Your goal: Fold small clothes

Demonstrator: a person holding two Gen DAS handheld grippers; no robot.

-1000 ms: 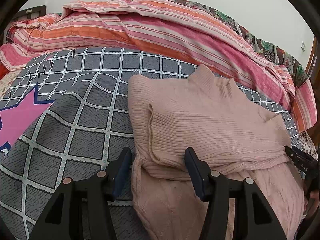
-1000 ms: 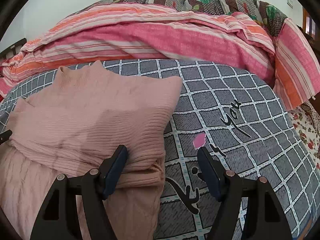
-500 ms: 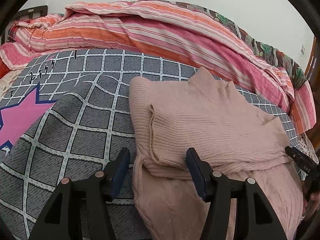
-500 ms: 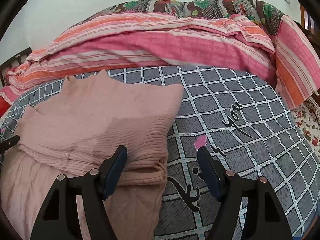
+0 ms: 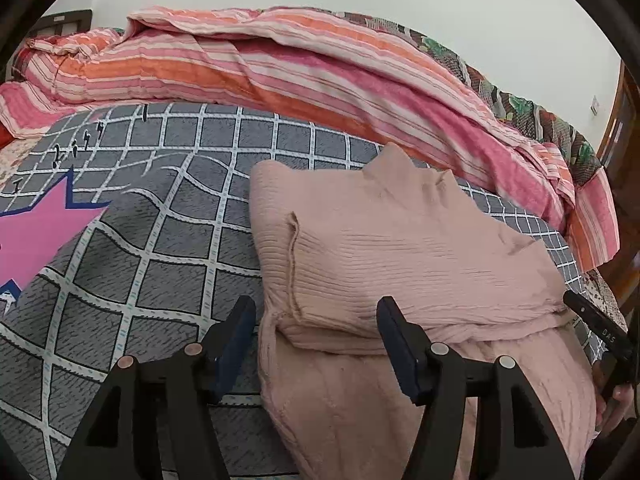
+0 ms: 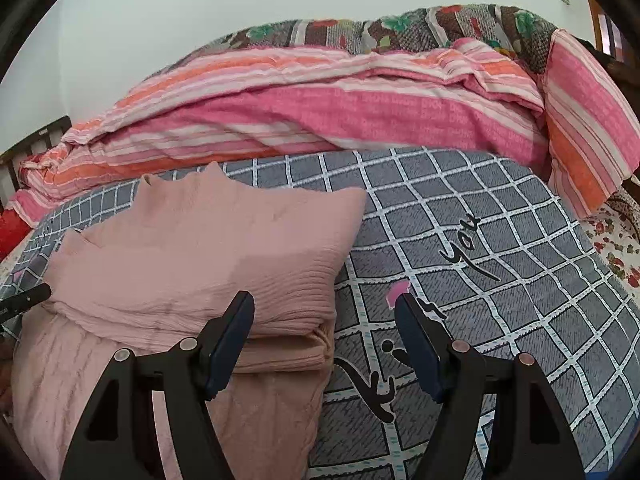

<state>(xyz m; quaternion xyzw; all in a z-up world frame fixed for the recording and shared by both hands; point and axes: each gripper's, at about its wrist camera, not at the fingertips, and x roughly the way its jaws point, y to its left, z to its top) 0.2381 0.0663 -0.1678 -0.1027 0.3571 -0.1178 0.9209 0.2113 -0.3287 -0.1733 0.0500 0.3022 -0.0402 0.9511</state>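
A pink ribbed knit sweater (image 5: pixel 392 248) lies folded on the grey checked bedspread (image 5: pixel 160 208), its upper half doubled over the lower part. My left gripper (image 5: pixel 316 320) is open and empty, just short of the sweater's near left fold edge. In the right wrist view the sweater (image 6: pixel 208 252) fills the left side. My right gripper (image 6: pixel 326 316) is open and empty, straddling the sweater's near right corner. The tip of the right gripper shows at the far right edge of the left wrist view (image 5: pixel 596 320), beside the sweater.
A rolled pink and orange striped quilt (image 5: pixel 280 64) lies along the back of the bed, with a floral blanket (image 6: pixel 400 28) behind it. A pink star print (image 5: pixel 36 232) marks the bedspread at left. Black lettering (image 6: pixel 460 252) marks it at right. Wooden furniture stands at the right edge.
Both grippers have drawn back and risen slightly from the sweater; the jaws stay open. The sweater has not moved.
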